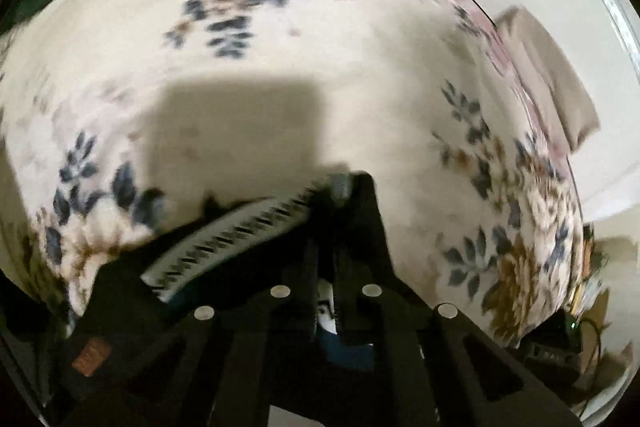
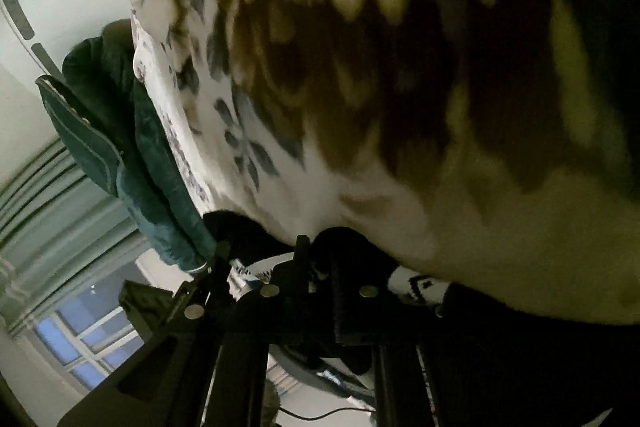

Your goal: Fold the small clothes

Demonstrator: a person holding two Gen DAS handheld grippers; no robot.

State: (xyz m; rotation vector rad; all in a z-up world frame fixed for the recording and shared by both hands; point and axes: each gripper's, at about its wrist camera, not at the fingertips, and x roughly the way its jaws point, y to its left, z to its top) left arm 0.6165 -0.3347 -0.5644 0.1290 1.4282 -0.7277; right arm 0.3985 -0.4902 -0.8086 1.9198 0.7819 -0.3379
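At the lower centre of the left wrist view, our left gripper (image 1: 340, 187) has its fingers closed on the small black garment with a white patterned band (image 1: 236, 239), lifting an edge over the cream floral bedspread (image 1: 360, 107) for folding. In the right wrist view, our right gripper (image 2: 300, 243) sits low in the frame pressed against the bedspread, with what looks like the same black cloth bunched at its tips; we cannot tell how far its fingers are open.

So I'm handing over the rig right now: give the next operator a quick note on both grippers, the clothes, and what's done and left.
Left gripper: fingers look shut on the small garment, dark with a white patterned band, over the floral bed cover.
Right gripper: pressed close against the floral cover; grip cannot be judged through the blur.
A folded beige cloth lies past the bed's far edge; a green blanket sits at the bed's side.
Done: garment picked up. Left: lay it flat, fold it.
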